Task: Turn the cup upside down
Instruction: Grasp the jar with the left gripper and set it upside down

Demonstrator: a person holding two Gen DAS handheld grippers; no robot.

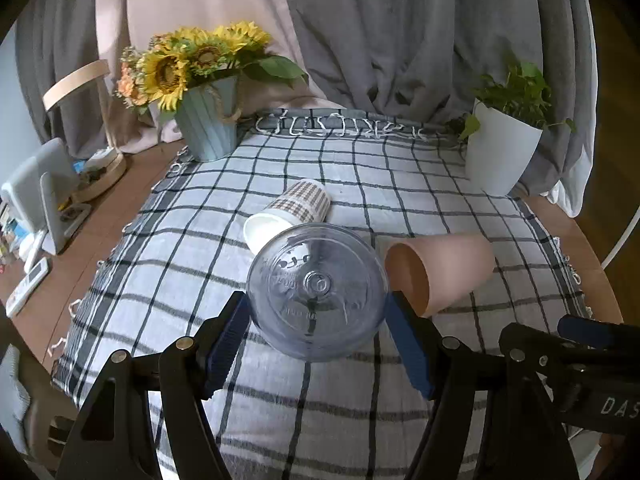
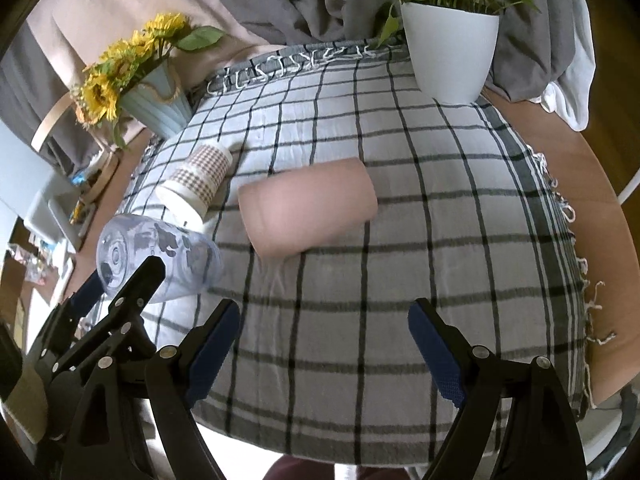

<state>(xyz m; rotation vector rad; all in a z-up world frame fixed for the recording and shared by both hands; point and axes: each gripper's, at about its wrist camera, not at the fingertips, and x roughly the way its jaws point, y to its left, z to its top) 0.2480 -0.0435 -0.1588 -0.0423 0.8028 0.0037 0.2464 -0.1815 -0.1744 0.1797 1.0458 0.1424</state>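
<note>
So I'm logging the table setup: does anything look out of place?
Yes: all three cups lie tipped on their sides on the checked cloth: the clear plastic cup, the plaid paper cup and the pink cup. Nothing has spilled.

The left hand-held gripper (image 1: 318,334), black-framed with blue-padded fingers (image 1: 228,344), is held low with its jaws spread wide, while the matching right hand-held gripper (image 2: 324,350) is likewise held low with jaws apart, nothing being gripped.
</note>
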